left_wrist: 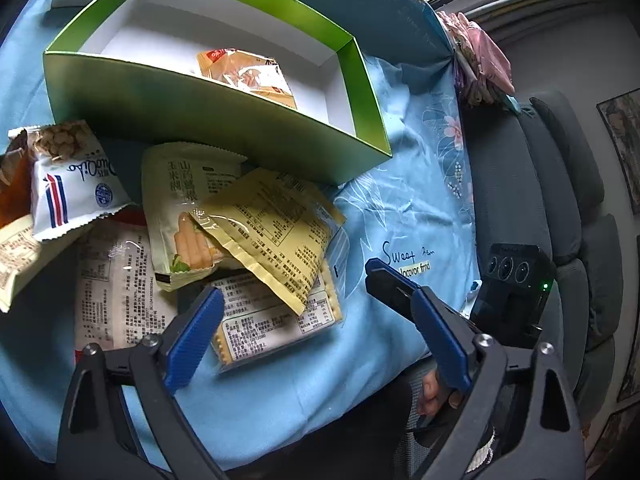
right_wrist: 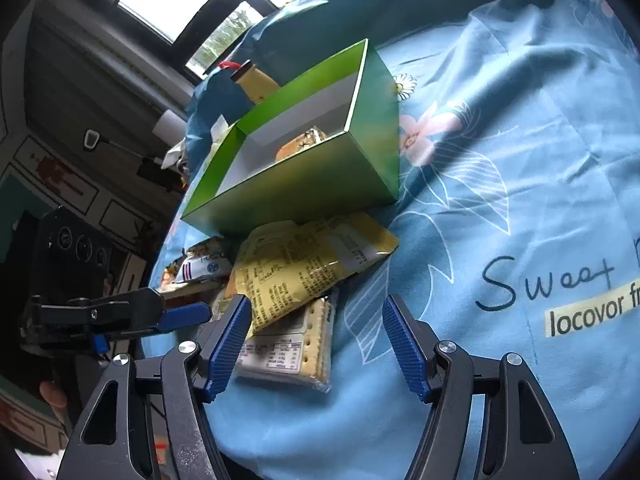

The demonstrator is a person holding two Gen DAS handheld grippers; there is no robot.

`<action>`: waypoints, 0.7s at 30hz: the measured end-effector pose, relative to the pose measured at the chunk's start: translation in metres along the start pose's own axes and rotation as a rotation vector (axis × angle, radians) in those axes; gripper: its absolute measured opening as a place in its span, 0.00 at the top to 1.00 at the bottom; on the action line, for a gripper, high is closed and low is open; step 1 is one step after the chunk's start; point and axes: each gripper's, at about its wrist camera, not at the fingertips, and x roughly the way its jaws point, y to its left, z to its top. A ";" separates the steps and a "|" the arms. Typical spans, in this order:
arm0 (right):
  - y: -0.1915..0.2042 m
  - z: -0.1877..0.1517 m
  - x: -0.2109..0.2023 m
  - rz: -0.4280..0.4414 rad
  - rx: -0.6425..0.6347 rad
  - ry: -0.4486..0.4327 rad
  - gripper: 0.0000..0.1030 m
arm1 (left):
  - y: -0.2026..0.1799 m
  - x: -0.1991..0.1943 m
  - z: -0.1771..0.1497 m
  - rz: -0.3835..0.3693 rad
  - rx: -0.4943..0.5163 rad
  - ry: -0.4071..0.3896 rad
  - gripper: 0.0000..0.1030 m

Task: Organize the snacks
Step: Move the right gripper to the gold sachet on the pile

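Keep the left gripper in its present state: jaws wide apart, gripping nothing, poised just above the near end of the snack pile. Treat the right gripper likewise: jaws about half spread, empty, hovering over the clear cracker pack and the tail of the yellow packet overlapping it.

Judging by the stacking, start with the yellow packet, since everything under it would drag along otherwise. Close on its crimped near edge rather than its puffed middle, squeeze only enough to hold, and lift straight up before swinging away. Send one gripper in at a time; with both so near each other, expect a clash of fingers. Carry the packet over the near wall of the green box, just behind the pile, and lay it flat beside the packet already inside.

By count:
- one green box, open
- one packet in it
- loose on the blue-clothed worktop: one yellow packet, one cream stick-biscuit packet, one cracker pack, one white-and-blue packet, one large white packet lying label up
- one or perhaps two more at the pile's left edge, too cropped to tell apart
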 end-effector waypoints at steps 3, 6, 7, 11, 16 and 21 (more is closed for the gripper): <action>-0.002 0.002 0.003 0.008 0.017 -0.002 0.33 | 0.003 0.004 0.000 0.003 -0.011 0.013 0.20; -0.007 0.005 0.007 0.037 0.064 -0.003 0.33 | 0.007 0.008 0.000 -0.001 -0.026 0.019 0.22; -0.009 0.005 0.008 0.048 0.076 -0.002 0.33 | 0.008 0.009 0.000 -0.004 -0.029 0.020 0.26; -0.014 0.010 0.019 0.069 0.127 0.008 0.33 | 0.008 0.012 0.003 -0.001 -0.031 0.022 0.26; -0.023 0.016 0.033 0.116 0.200 0.026 0.33 | 0.012 0.016 0.006 -0.002 -0.041 0.023 0.31; -0.021 0.025 0.046 0.138 0.236 0.041 0.33 | 0.014 0.019 0.008 0.016 -0.043 0.015 0.40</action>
